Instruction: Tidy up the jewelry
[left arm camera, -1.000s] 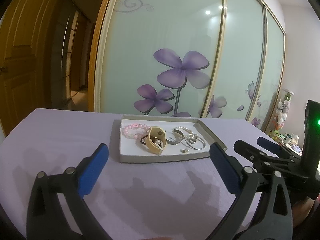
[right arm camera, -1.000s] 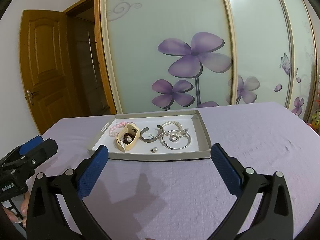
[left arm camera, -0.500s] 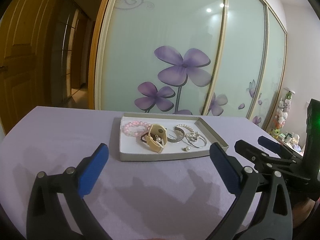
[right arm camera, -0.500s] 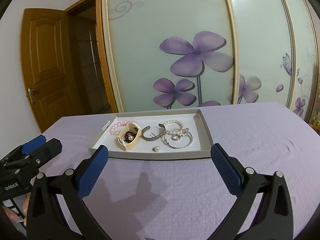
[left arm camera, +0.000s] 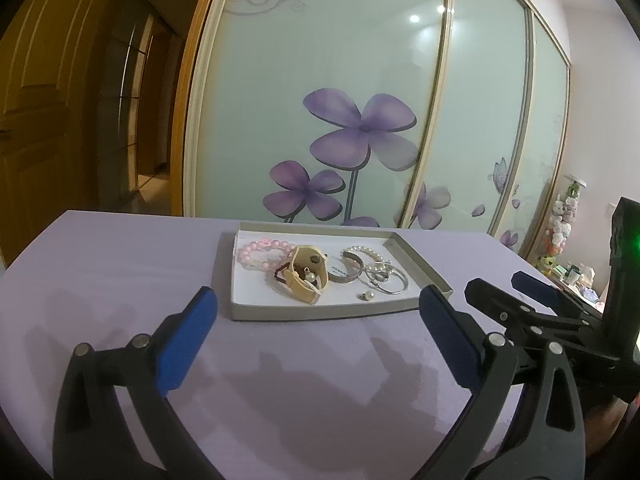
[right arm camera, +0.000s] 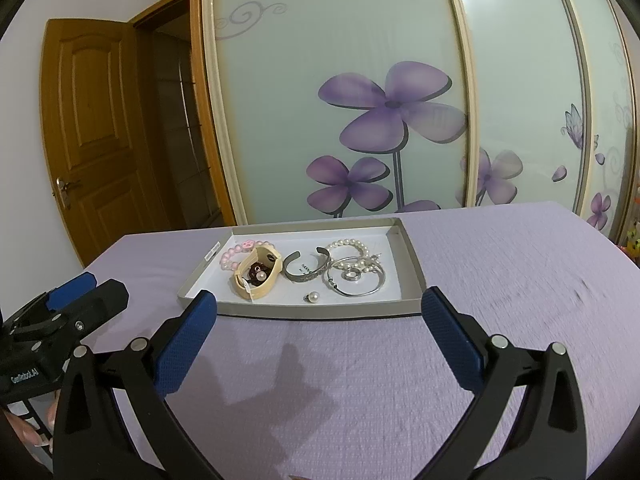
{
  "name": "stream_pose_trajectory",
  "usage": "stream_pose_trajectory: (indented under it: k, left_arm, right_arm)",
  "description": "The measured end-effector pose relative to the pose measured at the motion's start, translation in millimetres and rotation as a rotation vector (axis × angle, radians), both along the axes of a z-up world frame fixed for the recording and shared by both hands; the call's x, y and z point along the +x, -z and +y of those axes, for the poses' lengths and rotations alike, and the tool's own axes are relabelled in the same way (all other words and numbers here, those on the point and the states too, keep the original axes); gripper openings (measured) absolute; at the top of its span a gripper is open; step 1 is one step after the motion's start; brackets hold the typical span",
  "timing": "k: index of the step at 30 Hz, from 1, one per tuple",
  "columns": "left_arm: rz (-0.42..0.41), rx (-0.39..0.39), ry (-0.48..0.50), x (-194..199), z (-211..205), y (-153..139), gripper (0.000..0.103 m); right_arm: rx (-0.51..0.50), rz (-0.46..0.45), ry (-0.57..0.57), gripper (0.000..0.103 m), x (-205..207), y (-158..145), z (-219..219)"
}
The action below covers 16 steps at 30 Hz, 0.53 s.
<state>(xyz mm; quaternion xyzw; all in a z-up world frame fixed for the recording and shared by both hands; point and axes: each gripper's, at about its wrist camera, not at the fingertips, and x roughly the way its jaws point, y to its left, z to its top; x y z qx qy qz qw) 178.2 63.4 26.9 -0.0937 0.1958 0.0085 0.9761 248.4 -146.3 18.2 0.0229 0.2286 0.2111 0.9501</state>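
The beige band (right arm camera: 256, 276) partly hides a dark beaded piece (right arm camera: 254, 271).

A lilac textured cloth-covered surface (right arm camera: 500, 280) stands before frosted pale-green sliding wardrobe doors (right arm camera: 340, 80) printed with purple flowers and framed in cream trim. Ceiling lights (left arm camera: 416, 18) reflect in the glass. A panelled brown wooden door (right arm camera: 92, 120) stands open at the left.

White lettering that seems to read "GenRobot.AI" runs along the black body of the left gripper (right arm camera: 76, 300) at the lower left of the right wrist view. Print on the tray (right arm camera: 414, 270) floor beside the silver cuff bracelet (right arm camera: 306, 270) is too small to read.
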Motion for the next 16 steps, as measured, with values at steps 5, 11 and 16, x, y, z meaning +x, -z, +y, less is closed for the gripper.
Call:
stream_pose_trajectory:
  k: [5, 11, 16]
  left_arm:
    - [0.001, 0.001, -0.010, 1.4, 1.2, -1.5, 0.101]
    - [-0.001, -0.002, -0.014, 1.8, 2.4, -3.1, 0.101]
    - [0.002, -0.006, -0.017, 3.1, 3.5, -3.1, 0.101]
  right_arm:
    - [0.002, -0.003, 0.000, 0.102, -0.6, -0.2, -0.5]
    - [0.004, -0.005, 0.003, 0.102, -0.4, -0.9, -2.9]
    - [0.004, -0.004, 0.003, 0.102, 0.1, -1.4, -4.0]
